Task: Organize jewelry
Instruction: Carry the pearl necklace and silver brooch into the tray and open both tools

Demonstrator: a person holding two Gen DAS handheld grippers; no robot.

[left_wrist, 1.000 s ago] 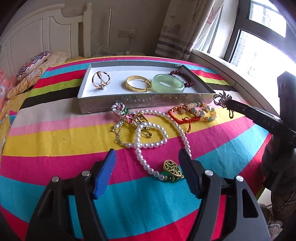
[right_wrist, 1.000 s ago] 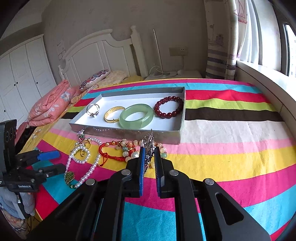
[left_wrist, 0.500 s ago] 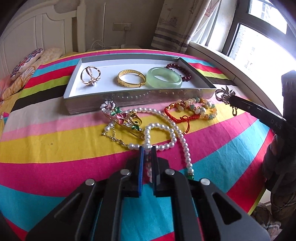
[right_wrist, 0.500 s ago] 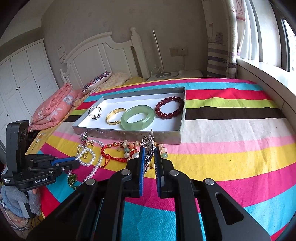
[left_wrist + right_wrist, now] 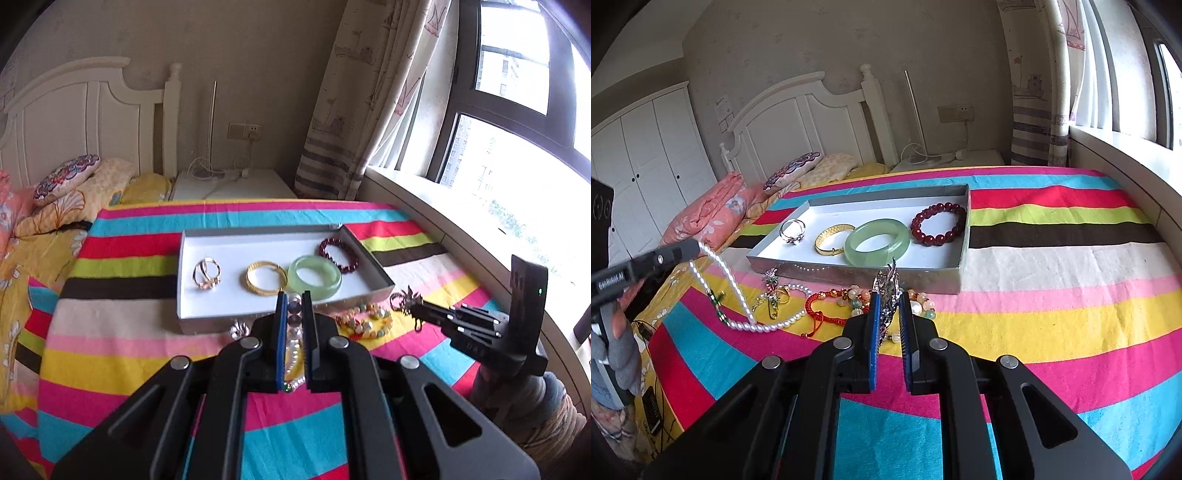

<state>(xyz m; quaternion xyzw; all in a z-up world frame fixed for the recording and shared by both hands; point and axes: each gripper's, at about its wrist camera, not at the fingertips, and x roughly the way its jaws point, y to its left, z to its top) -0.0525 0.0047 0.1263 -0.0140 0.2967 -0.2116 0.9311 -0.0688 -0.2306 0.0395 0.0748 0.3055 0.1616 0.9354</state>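
1. The left gripper (image 5: 294, 306) has closed on the pearl necklace (image 5: 733, 284) and lifted it – its tail still trails on the bedspread (image 5: 1052, 325).
2. The right gripper (image 5: 889, 299) stays clamped on a silver brooch (image 5: 886, 288).
3. Next stop, likely the tray (image 5: 373, 264).

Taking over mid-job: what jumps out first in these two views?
The left gripper is shut on a pearl necklace, lifted so the strand drapes down to the striped bedspread. The right gripper is shut on a silver brooch just before the tray, which holds a green bangle between a gold bangle and a red bead bracelet.
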